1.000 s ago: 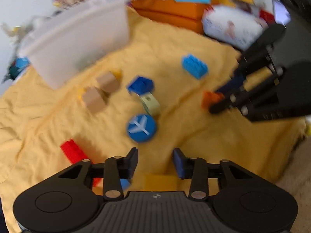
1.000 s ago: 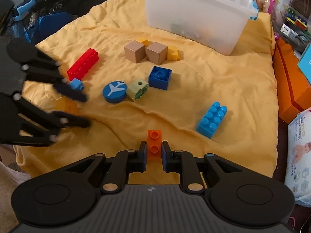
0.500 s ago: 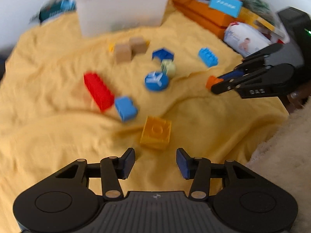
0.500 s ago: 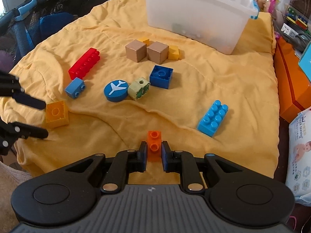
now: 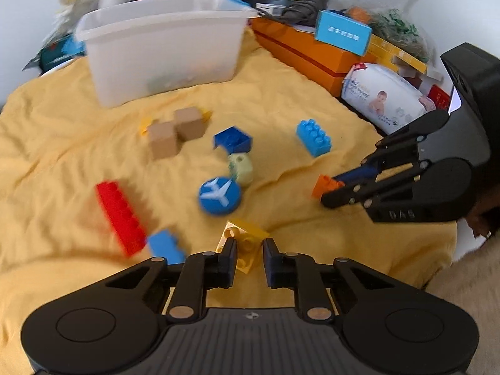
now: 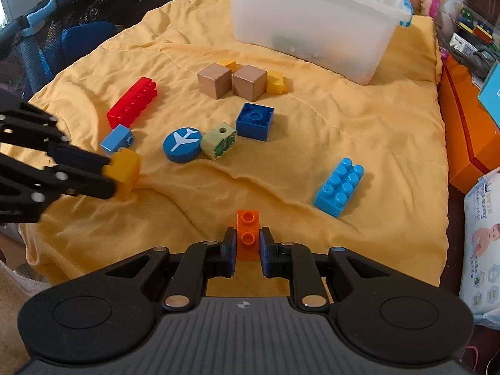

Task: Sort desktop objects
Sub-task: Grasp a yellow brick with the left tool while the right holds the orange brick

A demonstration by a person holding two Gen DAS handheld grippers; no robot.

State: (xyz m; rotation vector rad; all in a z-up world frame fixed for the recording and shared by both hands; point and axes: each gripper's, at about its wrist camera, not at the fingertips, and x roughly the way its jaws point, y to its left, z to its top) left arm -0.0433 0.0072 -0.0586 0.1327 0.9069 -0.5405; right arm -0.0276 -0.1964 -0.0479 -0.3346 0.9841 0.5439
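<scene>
Toy blocks lie on a yellow blanket (image 6: 359, 118). My right gripper (image 6: 247, 243) is shut on a small orange brick (image 6: 247, 229); it also shows in the left wrist view (image 5: 326, 184). My left gripper (image 5: 248, 251) has its fingers around a yellow square brick (image 5: 245, 239), tilted up off the cloth; the right wrist view shows that brick (image 6: 125, 168) between the left fingers (image 6: 84, 159). A white plastic bin (image 6: 312, 18) stands at the far side.
Loose on the blanket: a red long brick (image 6: 132, 101), small light-blue brick (image 6: 116, 137), blue plane disc (image 6: 181, 144), pale green block (image 6: 218, 140), dark blue square brick (image 6: 255, 121), light-blue brick (image 6: 339, 186), two wooden cubes (image 6: 231, 81). Orange box (image 6: 468, 118) and wipes pack (image 6: 482, 234) at right.
My left gripper moved in over the yellow square brick and closed on it, tilting it up. My right gripper stayed still, holding the orange brick.
</scene>
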